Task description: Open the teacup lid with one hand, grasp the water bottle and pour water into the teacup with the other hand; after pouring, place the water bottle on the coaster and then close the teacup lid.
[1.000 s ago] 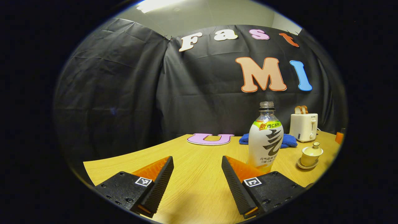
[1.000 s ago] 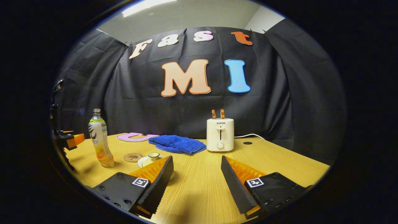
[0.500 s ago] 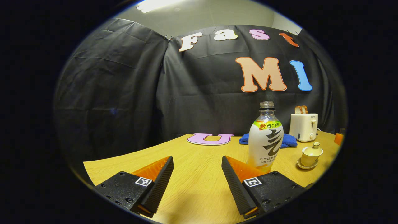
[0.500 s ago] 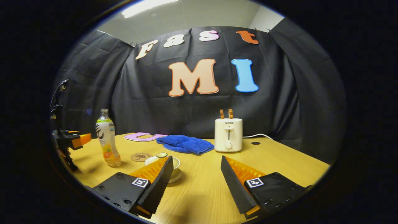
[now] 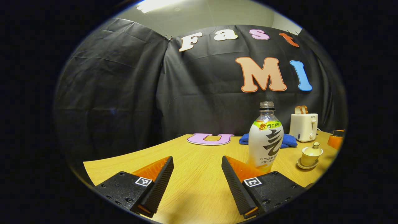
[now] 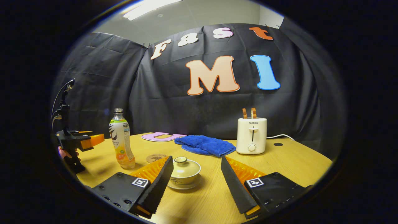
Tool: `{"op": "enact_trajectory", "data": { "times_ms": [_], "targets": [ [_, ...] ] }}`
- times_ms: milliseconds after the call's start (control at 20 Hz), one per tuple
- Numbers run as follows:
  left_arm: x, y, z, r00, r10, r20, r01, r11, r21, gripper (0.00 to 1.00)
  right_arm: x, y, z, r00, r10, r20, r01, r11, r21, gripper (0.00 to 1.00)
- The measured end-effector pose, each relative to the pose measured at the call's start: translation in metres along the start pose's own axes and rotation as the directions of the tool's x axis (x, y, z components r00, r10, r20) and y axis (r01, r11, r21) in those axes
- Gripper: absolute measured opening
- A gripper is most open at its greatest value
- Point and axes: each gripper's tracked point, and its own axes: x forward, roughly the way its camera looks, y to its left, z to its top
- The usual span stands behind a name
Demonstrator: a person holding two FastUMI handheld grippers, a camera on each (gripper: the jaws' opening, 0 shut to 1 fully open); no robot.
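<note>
A lidded cream teacup (image 6: pixel 185 170) on its saucer stands on the wooden table, just ahead of my open right gripper (image 6: pixel 196 177), between its fingers but untouched. The uncapped water bottle (image 6: pixel 122 142) stands upright to its left, with a round brown coaster (image 6: pixel 155 158) between them. In the left gripper view the bottle (image 5: pixel 266 140) rises just behind the right finger of my open left gripper (image 5: pixel 196 179), and the teacup (image 5: pixel 311 154) sits further right. The left gripper (image 6: pixel 81 142), held by a hand, hovers left of the bottle in the right gripper view.
A white toaster (image 6: pixel 251 135) with two bread slices stands at the back, its cord trailing right. A crumpled blue cloth (image 6: pixel 203 145) lies beside it and a pink letter cutout (image 6: pixel 161 136) lies flat near the wall. The table's front edge runs below both grippers.
My right gripper has swung left and forward, so the teacup now sits between its fingers instead of behind the left one. The left gripper has stayed still.
</note>
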Motion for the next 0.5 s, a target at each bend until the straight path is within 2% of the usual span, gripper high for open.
{"op": "enact_trajectory", "data": {
  "times_ms": [200, 350, 500],
  "targets": [
    [0.000, 0.000, 0.000, 1.000, 0.000, 0.000, 0.000, 1.000, -0.001, 0.90, 0.015, 0.009, -0.001, 1.000, 0.018, -0.002, -0.018, 1.000, 0.001, 1.00],
    [-0.001, 0.000, 0.000, 1.000, 0.000, 0.000, 0.000, 1.000, -0.001, 0.90, 0.027, 0.021, -0.004, 0.999, 0.050, -0.012, -0.050, 0.999, 0.003, 0.94],
    [0.000, 0.000, 0.000, 1.000, 0.000, -0.001, 0.000, 1.000, -0.001, 0.90, 0.037, 0.026, -0.005, 0.998, 0.061, -0.024, -0.061, 0.998, 0.003, 1.00]
  ]
}}
